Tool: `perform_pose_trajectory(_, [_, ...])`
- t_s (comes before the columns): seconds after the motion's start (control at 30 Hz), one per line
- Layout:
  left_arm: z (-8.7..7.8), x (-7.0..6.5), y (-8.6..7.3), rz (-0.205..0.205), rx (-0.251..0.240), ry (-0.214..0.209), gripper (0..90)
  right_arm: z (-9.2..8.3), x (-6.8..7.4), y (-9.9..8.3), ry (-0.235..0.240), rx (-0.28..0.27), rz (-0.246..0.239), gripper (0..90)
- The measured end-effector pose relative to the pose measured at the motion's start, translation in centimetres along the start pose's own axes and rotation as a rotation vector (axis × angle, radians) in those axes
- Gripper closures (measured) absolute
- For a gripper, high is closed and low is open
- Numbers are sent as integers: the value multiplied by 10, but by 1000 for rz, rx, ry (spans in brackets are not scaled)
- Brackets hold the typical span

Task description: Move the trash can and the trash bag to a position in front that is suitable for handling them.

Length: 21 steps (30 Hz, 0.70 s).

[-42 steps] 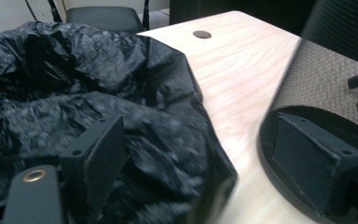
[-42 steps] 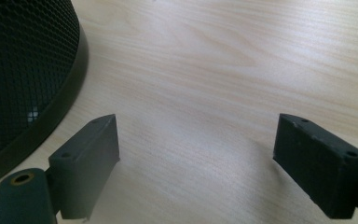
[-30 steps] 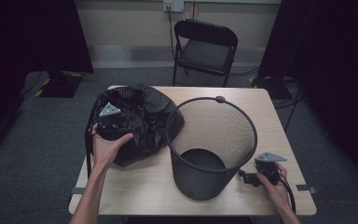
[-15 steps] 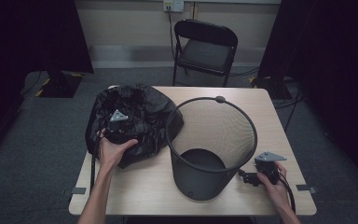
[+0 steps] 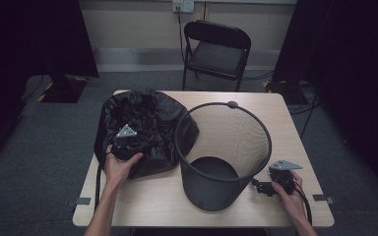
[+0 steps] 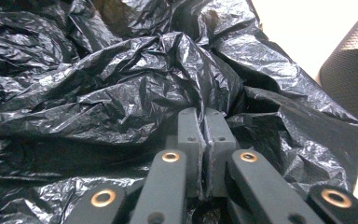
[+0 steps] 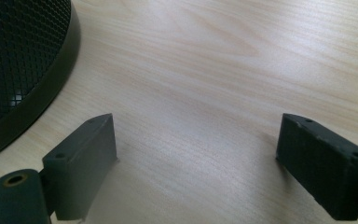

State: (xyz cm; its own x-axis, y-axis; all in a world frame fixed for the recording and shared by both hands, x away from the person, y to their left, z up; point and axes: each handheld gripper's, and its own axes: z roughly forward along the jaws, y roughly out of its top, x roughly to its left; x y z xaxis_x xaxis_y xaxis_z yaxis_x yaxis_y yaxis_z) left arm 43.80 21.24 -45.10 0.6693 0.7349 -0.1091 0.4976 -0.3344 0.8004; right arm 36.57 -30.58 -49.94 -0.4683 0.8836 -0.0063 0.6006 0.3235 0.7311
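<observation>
A crumpled black trash bag (image 5: pixel 147 120) lies on the left half of the wooden table (image 5: pixel 147 204). My left gripper (image 5: pixel 126 139) is sunk into its near side, and its jaws have just been closing. In the left gripper view the left gripper (image 6: pixel 204 116) has its pads pressed together with a thin fold of the bag (image 6: pixel 121 93) pinched between them. A black mesh waste bin (image 5: pixel 211 191) stands upright at the middle of the table. My right gripper (image 5: pixel 258 187) rests on the table right of the bin, open, with bare wood between its jaws (image 7: pixel 196 140).
The bin's mesh wall (image 7: pixel 23 56) is close on the left in the right gripper view, and its side (image 6: pixel 354 79) shows at the right in the left gripper view. A black folding chair (image 5: pixel 216 49) stands behind the table. Grey carpet surrounds it.
My left gripper has sunk into the bag and its jaws have shut on the plastic. The right hand and the bin have stayed put.
</observation>
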Motion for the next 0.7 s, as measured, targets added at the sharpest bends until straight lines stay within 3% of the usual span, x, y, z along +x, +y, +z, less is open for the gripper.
perform_pose_trajectory(0.1, [-11, -5, -3, -4, -22, 9, 875, 0, 0, 0, 0, 0, 0, 113])
perform_pose_trajectory(0.43, [-39, -22, -20, 7, -47, -29, 873, 0, 0, 0, 0, 0, 1, 114])
perform_pose_trajectory(0.7, [-58, -39, -34, 29, -55, -11, 874, 0, 0, 0, 0, 0, 0, 114])
